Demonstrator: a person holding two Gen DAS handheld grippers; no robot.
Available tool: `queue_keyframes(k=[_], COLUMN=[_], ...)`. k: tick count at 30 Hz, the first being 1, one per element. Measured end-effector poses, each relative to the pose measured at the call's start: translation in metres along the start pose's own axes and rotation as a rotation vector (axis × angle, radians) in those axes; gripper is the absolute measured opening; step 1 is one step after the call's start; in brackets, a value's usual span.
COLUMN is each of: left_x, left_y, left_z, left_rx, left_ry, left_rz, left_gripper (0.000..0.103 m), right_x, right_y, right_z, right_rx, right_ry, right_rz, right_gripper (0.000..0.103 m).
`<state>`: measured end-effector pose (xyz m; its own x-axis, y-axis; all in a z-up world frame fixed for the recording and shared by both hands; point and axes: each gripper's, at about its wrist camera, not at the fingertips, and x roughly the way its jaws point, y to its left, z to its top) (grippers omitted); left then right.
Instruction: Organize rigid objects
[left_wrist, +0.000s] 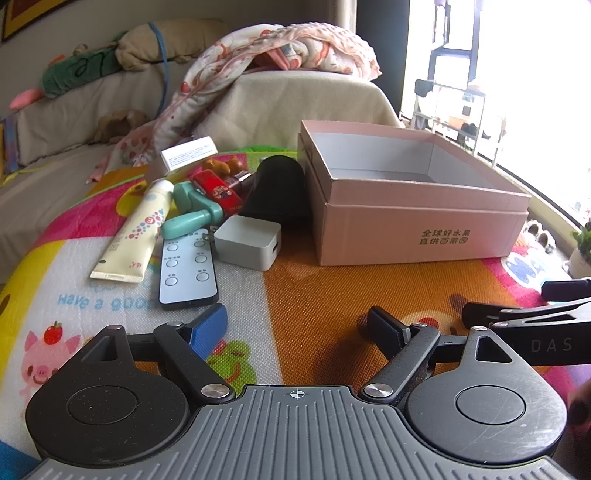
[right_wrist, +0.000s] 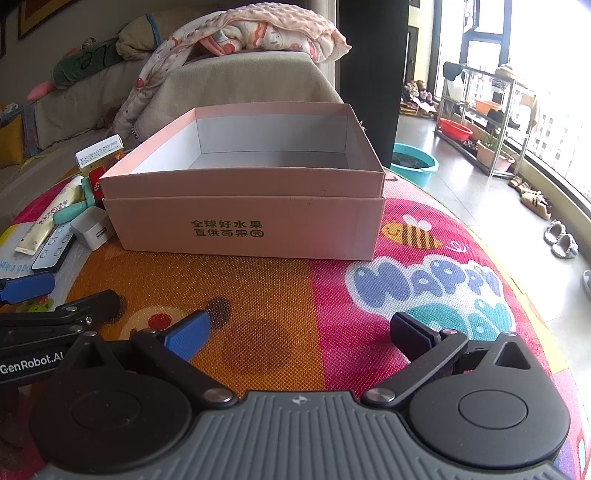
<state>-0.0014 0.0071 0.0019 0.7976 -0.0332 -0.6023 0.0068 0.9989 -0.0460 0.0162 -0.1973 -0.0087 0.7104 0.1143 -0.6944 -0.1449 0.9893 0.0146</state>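
colourful play mat (right_wrist: 332, 295), both claws level and low, left claw (left_wrist: 295, 325) wide, right claw (right_wrist: 303, 332) wide, pink box (right_wrist: 251, 218) ahead

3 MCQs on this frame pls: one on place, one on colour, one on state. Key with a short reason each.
1. Where does the white charger lie?
A. in the box
B. on the mat, left of the pink box
C. on the sofa

2. What colour is the handled roller tool?
A. mint green
B. red
C. black

3. How are the left gripper and right gripper?
A. both shut on items
B. left holds the remote
C. both open and holding nothing

Key: B, it sits on the mat beside the box wall; A, its handle and frame are mint green; C, both sets of jaws stand apart with only mat between them.
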Motion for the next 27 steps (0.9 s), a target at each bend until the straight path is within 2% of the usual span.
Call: queue_keyframes(k=[3, 6, 11, 14, 17, 20, 22, 25, 26, 27], left_x=[-0.004, -0.010, -0.022, -0.002, 0.032, 0.061, 0.073, 0.074, 0.072, 0.069], left_y=[0.010, 0.016, 0.059, 0.096, 0.127, 0.138, 0.141, 0.145, 0.146, 0.147], left_z=[0.000, 0.002, 0.032, 0.061, 0.081, 0.086, 0.084, 0.079, 0.076, 0.072], left_rx=[-0.054, -0.040, 0.001, -0.012, -0.076, -0.097, -0.100, -0.098, -0.104, -0.123], left_ry=[-0.015, -0.027, -0.132, -0.110, -0.025, 0.044, 0.064, 0.030, 0.028, 0.031], left_rz=[-0.038, -0.042, 0.042, 0.062, 0.028, -0.001, 0.016, 0.025, 0.014, -0.002], left_gripper=[0.084, 0.080, 0.080, 0.077, 0.076, 0.076, 0.072, 0.046, 0.042, 0.041], right_x=[0.002, 0.002, 0.001, 0.000, -0.001, -0.002, -0.002, -0.002, -0.003, -0.004], right_y=[-0.002, -0.004, -0.004, -0.004, -0.006, -0.006, -0.006, -0.006, -0.005, -0.003], right_z=[0.002, 0.002, 0.003, 0.001, 0.000, -0.001, 0.000, 0.000, 0.001, 0.002], right_rx=[-0.007, -0.022, -0.065, -0.059, -0.052, -0.055, -0.056, -0.059, -0.065, -0.081], right_ry=[0.013, 0.018, 0.024, 0.011, 0.007, 0.007, 0.007, 0.007, 0.004, -0.002], right_rz=[0.018, 0.037, 0.057, 0.057, 0.064, 0.067, 0.066, 0.067, 0.074, 0.088], right_gripper=[0.103, 0.103, 0.103, 0.103, 0.103, 0.103, 0.103, 0.103, 0.103, 0.102])
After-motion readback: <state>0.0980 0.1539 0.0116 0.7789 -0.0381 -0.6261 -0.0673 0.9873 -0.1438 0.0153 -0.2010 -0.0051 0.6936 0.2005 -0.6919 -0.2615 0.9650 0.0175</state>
